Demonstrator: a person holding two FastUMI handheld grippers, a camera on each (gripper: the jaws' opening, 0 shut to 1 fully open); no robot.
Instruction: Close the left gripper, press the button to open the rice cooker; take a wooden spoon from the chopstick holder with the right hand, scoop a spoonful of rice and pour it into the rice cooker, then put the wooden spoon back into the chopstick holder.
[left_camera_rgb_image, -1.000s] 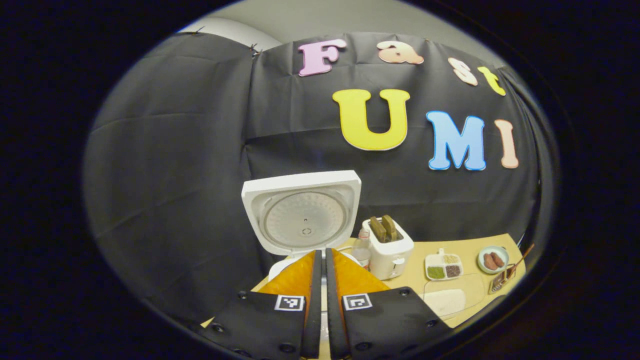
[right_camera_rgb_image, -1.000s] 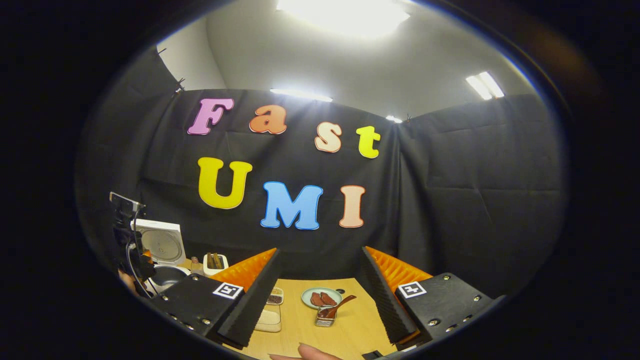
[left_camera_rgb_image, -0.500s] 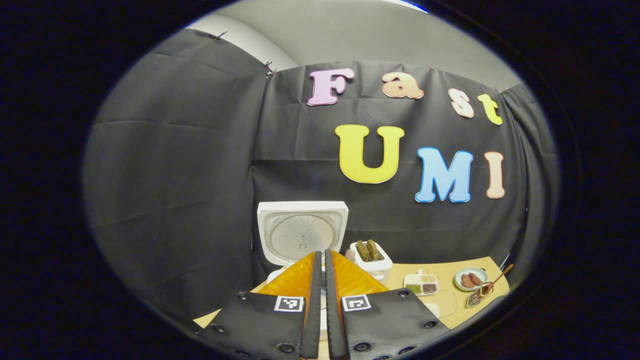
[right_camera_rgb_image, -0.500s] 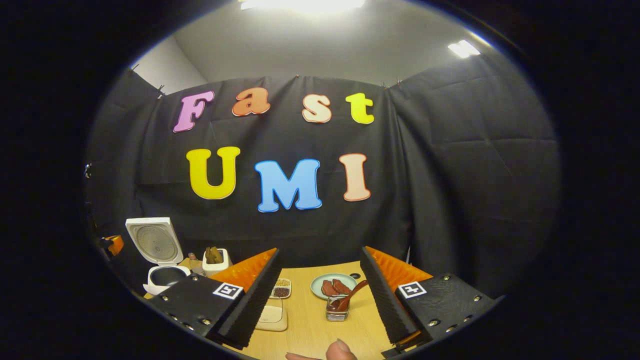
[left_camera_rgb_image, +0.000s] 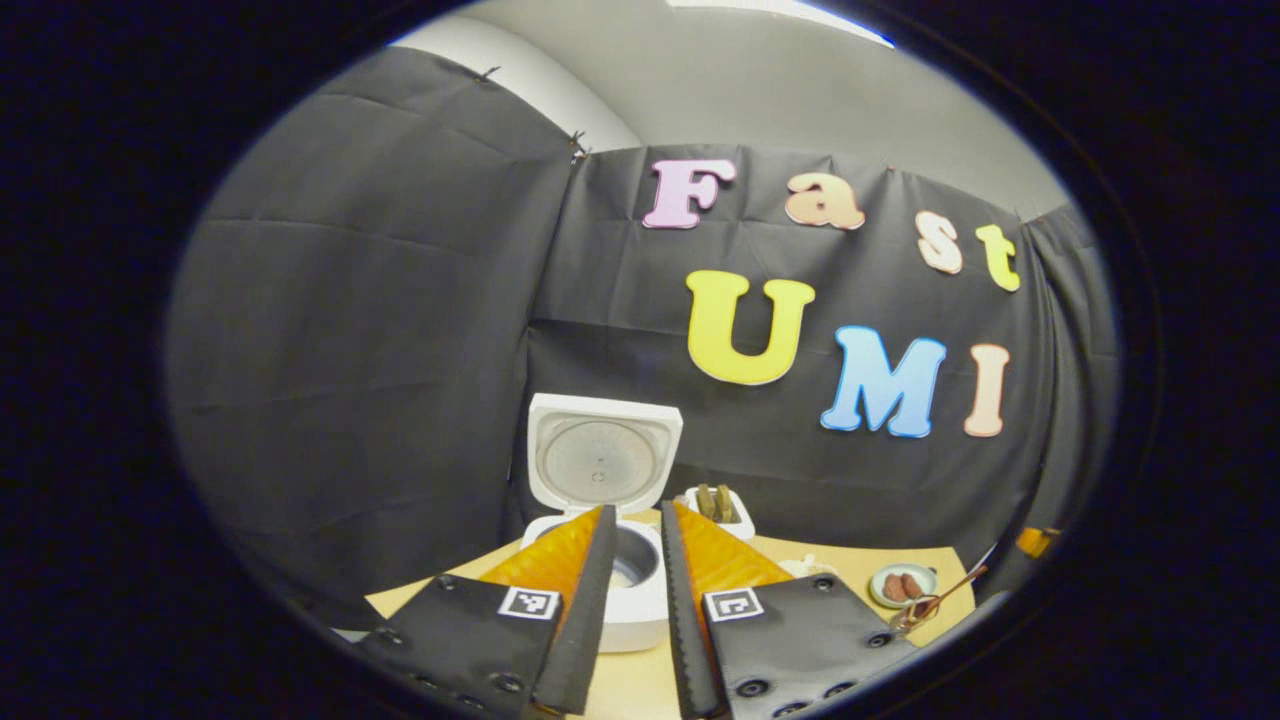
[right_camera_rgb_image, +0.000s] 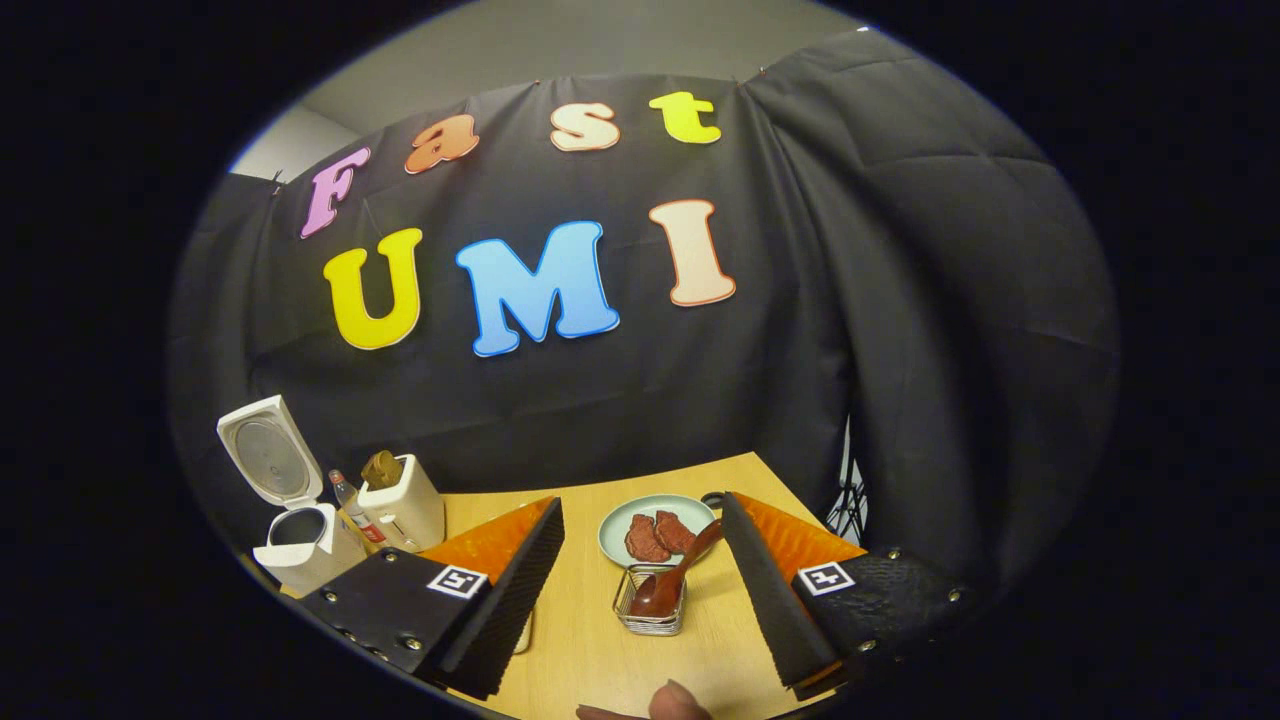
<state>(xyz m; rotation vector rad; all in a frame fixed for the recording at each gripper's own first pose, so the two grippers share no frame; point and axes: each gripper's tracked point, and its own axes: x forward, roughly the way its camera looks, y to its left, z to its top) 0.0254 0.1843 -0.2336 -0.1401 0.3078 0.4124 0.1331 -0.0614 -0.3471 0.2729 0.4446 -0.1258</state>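
While spread, right gripper (right_camera_rgb_image: 640, 555) frames wooden spoon (right_camera_rgb_image: 672, 585).

A white toaster (right_camera_rgb_image: 404, 514) with two slices stands near the table's (right_camera_rgb_image: 590, 650) back edge, a small bottle (right_camera_rgb_image: 346, 502) just beside it. A plate (right_camera_rgb_image: 655, 528) of meat sits toward the back right corner.

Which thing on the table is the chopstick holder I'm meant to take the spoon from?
Start at the wooden table in the right gripper view and find the pale round plate of reddish-brown food near its far edge. Just in front of it stands the chopstick holder, between the right claw's open fingers. It is the one wire-mesh basket, with a dark wooden spoon leaning out of it.
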